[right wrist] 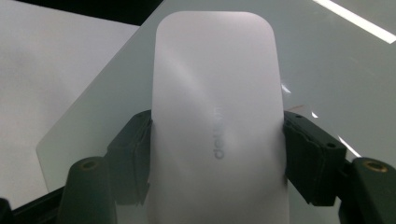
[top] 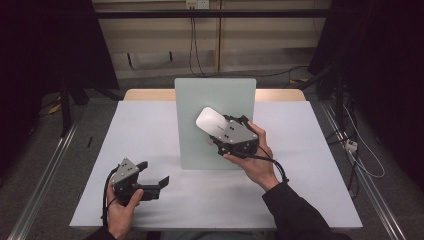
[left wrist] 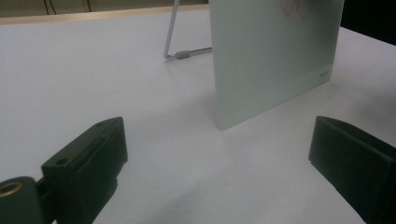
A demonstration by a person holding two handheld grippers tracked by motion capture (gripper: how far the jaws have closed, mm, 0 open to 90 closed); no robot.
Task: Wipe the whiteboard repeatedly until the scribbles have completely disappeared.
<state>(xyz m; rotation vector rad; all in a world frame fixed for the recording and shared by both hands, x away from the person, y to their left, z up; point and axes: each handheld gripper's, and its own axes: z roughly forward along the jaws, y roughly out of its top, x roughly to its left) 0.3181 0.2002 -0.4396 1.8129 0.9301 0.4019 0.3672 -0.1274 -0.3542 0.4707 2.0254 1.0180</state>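
A pale green board (top: 215, 97) stands upright on the white table (top: 145, 130). My right gripper (top: 221, 131) is shut on a white rounded eraser (top: 210, 121) and holds it in front of the board's face, at mid height. In the right gripper view the black jaws clamp the eraser (right wrist: 217, 107) on both long sides, with the board (right wrist: 327, 56) just behind it. My left gripper (top: 154, 173) rests open near the table's front left, nothing between its jaws. The left gripper view has the board's lower corner (left wrist: 271, 60) ahead and faint red marks (left wrist: 296, 7) at its top.
A thin metal stand leg (left wrist: 172, 32) props the board from behind. Bare white tabletop lies left and right of the board. Beyond the table are dark frames, cables on the floor (top: 350, 145) and a wooden edge (top: 150, 94) at the far side.
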